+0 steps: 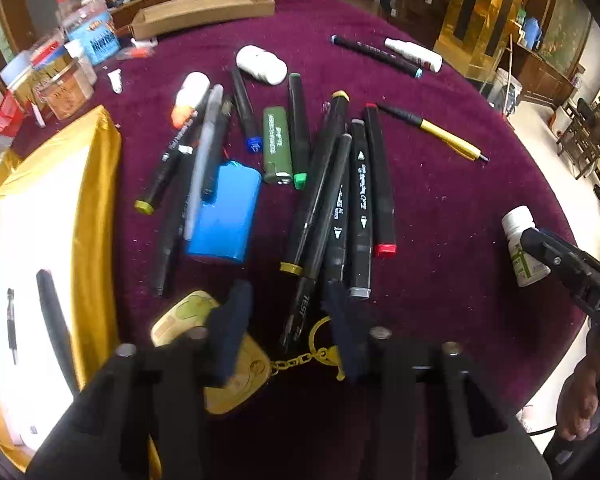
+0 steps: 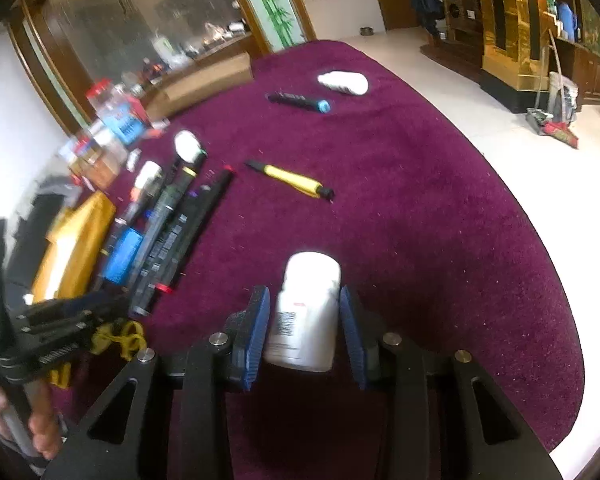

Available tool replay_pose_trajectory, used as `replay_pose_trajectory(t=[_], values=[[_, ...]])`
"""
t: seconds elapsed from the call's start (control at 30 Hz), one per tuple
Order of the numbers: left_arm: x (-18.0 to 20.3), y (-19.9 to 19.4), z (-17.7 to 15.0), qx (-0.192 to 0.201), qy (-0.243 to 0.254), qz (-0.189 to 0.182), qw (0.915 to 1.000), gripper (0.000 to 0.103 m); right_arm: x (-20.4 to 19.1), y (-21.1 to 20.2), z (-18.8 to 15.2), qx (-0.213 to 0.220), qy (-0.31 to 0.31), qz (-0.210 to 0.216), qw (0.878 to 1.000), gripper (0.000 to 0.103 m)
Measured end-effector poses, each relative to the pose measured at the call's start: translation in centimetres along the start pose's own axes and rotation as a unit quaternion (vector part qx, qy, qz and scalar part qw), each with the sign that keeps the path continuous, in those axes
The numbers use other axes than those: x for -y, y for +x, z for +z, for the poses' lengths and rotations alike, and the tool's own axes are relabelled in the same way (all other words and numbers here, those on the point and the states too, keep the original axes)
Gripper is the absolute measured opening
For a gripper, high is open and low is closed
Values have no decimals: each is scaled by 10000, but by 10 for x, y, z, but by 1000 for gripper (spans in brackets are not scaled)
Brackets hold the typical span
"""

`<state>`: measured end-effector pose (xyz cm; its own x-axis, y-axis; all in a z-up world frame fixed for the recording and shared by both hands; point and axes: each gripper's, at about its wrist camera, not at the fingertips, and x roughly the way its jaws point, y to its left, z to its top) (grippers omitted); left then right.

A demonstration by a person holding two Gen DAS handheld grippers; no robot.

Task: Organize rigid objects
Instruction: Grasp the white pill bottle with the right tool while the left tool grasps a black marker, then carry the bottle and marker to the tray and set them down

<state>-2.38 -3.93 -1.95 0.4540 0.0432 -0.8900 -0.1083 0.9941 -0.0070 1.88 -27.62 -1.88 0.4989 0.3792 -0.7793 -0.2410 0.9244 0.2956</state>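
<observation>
Desk (image 1: 440, 208), purple cloth, fills both views. Gold-edged box (image 1: 96, 184) at left of left-wrist frame. Marker pile (image 1: 340, 200) at centre, w/ blue battery pack (image 1: 224, 212) and green lighter (image 1: 277, 145) beside it. White pill bottle (image 2: 308, 312) upright at lower centre of right-wrist frame, between right gripper (image 2: 304, 336) pads; small gaps show both sides, so not clamped. Left gripper (image 1: 284, 328) open at bottom centre, over gold keychain (image 1: 236, 364) and a marker end, gripping nothing.
</observation>
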Motion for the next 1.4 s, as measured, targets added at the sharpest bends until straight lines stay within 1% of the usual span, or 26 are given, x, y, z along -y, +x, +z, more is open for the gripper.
replay_pose_trajectory(t=[0.03,0.1,0.17,0.3,0.37,0.43,0.5,0.57,0.63,0.7,0.83,0.93,1.0,1.03,1.1,1.13,1.17,1.2,1.23,1.3,1.33,1.4], values=[[-2,0,1,1,-46,-78,10000,23,-1,4,-1,-53,11,23,10000,32],[-3,2,4,-57,-62,-205,9998,14,-8,12,-2,-154,49,94,9998,30],[-8,5,7,-131,-133,-287,9994,14,-16,15,-2,-106,-68,9,9999,30],[-12,7,7,-233,-28,-348,9991,15,-32,22,-1,-164,-123,147,9997,30],[-9,15,8,-378,98,-286,9988,15,-36,27,0,-190,-101,156,9996,30],[-3,15,7,-320,238,-138,9991,15,-42,30,2,-167,-163,56,9997,30],[-1,14,7,-272,268,-137,9992,14,-44,31,2,-133,-170,-1,9998,30],[-2,13,5,-235,266,-231,9991,13,-45,30,-1,-63,-275,-59,9996,30],[-4,8,4,-195,229,-399,9988,9,-47,30,-1,-27,-273,-64,9996,30],[-8,2,6,-65,127,-571,9983,8,-46,30,-1,-25,-234,-53,9997,30],[-16,-12,7,189,-107,-808,9965,8,-41,28,0,-41,11,110,9999,30],[-22,-21,5,276,-236,-909,9952,8,-40,26,1,-54,250,261,9993,30],[-30,-33,4,397,-384,-1099,9924,8,-45,20,2,20,370,503,9980,30],[-37,-41,3,504,-541,-1173,9903,8,-51,14,2,110,340,608,9975,30],[-55,-60,-2,741,-831,-1184,9867,8,-67,5,1,268,217,837,9959,30],[-64,-69,-5,835,-981,-1196,9844,8,-76,1,1,300,164,1012,9943,30],[-72,-74,-8,890,-1099,-1208,9826,8,-89,-4,0,296,75,1289,9912,30],[-87,-85,-15,997,-1319,-1201,9789,8,-103,-7,1,279,-49,1529,9878,30],[-97,-91,-19,1067,-1461,-1137,9769,8,-117,-10,1,267,-200,1730,9844,30],[-123,-100,-31,1127,-1844,-778,9733,8,-153,-14,-1,239,-613,2110,9753,30],[-139,-103,-37,1101,-2083,-558,9702,8,-168,-14,-3,210,-801,2242,9710,30],[-164,-103,-48,1023,-2399,-331,9648,8,-203,-12,-6,82,-1155,2458,9624,30]])
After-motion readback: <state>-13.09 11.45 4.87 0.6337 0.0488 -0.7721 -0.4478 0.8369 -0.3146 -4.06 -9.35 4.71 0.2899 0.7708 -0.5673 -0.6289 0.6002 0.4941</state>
